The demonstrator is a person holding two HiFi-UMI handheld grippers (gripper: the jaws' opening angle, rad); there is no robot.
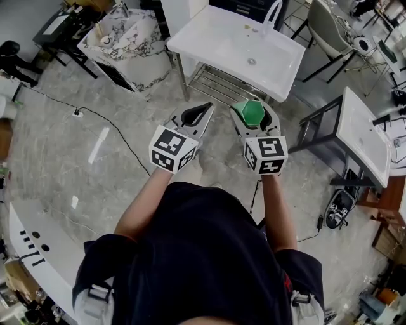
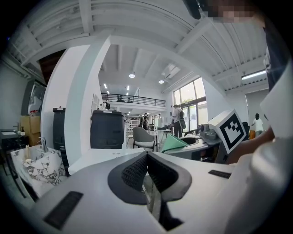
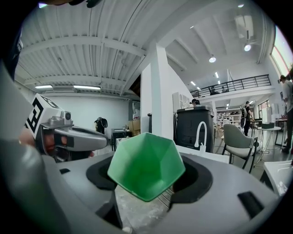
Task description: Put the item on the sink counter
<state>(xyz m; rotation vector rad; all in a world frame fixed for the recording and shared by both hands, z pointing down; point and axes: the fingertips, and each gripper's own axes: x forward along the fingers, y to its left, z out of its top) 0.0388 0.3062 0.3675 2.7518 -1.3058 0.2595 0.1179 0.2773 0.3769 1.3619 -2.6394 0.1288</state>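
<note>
A green faceted cup (image 1: 252, 112) sits between the jaws of my right gripper (image 1: 254, 114), which is shut on it; the right gripper view shows the cup (image 3: 146, 170) filling the middle, its open side toward the camera. My left gripper (image 1: 196, 115) is level with the right one and a little to its left, its jaws closed with nothing between them (image 2: 147, 170). A white sink counter (image 1: 216, 38) with a basin and a curved white tap (image 1: 271, 14) stands just ahead of both grippers, on a metal frame; the tap (image 3: 199, 132) also appears beyond the cup.
A marble-patterned basin (image 1: 127, 33) stands at the back left. Another white sink unit (image 1: 365, 136) is on the right with a dark frame. A cable (image 1: 101, 124) runs across the grey floor. A grey chair (image 1: 330, 28) is at the back right. People stand far off (image 2: 176, 119).
</note>
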